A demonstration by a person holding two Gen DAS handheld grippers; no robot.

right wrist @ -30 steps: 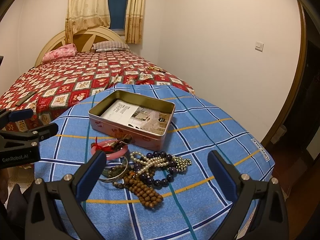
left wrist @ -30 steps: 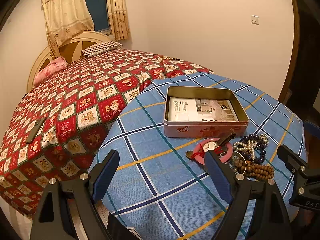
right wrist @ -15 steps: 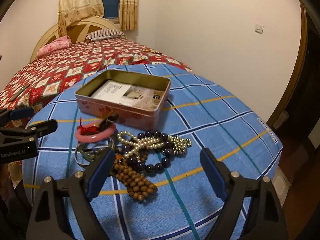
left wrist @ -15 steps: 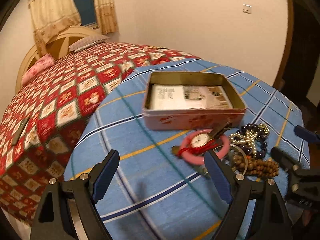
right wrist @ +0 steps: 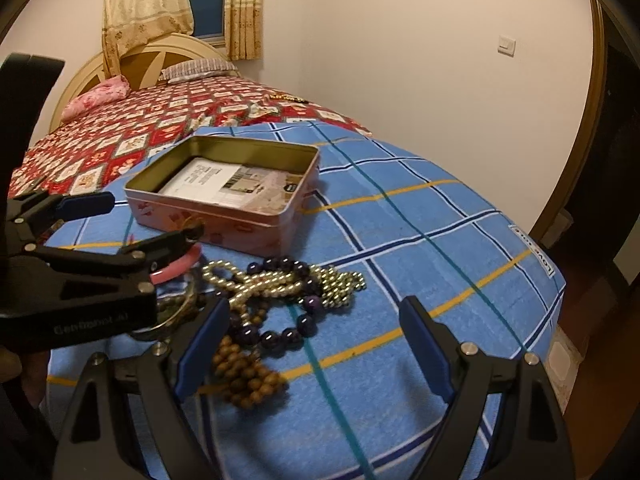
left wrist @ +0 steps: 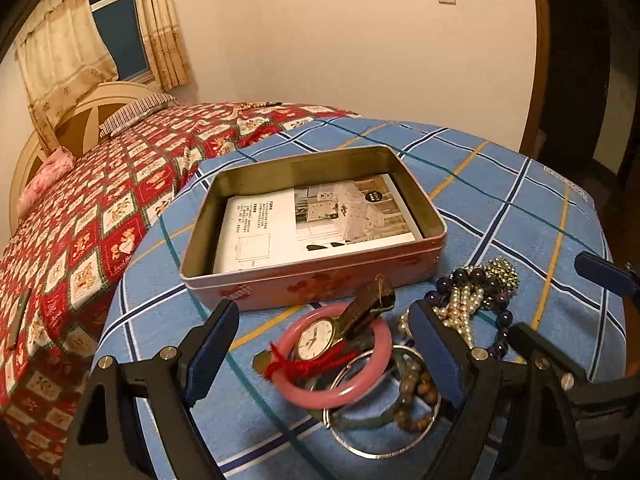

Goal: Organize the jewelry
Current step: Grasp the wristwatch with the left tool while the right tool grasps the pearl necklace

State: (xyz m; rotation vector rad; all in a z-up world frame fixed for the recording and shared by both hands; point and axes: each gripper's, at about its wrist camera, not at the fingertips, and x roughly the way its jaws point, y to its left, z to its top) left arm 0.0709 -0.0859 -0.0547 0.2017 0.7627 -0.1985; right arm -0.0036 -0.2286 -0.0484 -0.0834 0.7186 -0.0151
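A pile of jewelry lies on a blue checked cloth in front of an open pink tin [left wrist: 316, 284] lined with a printed sheet. In the left wrist view my left gripper [left wrist: 324, 352] is open, its fingers either side of a pink bangle [left wrist: 360, 394] with a gold watch [left wrist: 316, 338] and red thread on it. A silver bangle [left wrist: 372, 454] lies under them. My right gripper [right wrist: 314, 344] is open above pearl beads [right wrist: 256, 280], dark purple beads [right wrist: 280, 336] and wooden beads [right wrist: 248, 384]. The tin also shows in the right wrist view [right wrist: 240, 224].
The blue cloth [left wrist: 520, 208] covers a rounded surface that drops off at the right and front. A bed with a red patterned cover [left wrist: 100, 216] lies behind and to the left. A wall and a dark doorway [right wrist: 616, 160] are at the right.
Both grippers have moved forward and down toward the jewelry pile. The left one now straddles the pink bangle and watch; the right one has come close over the beads.
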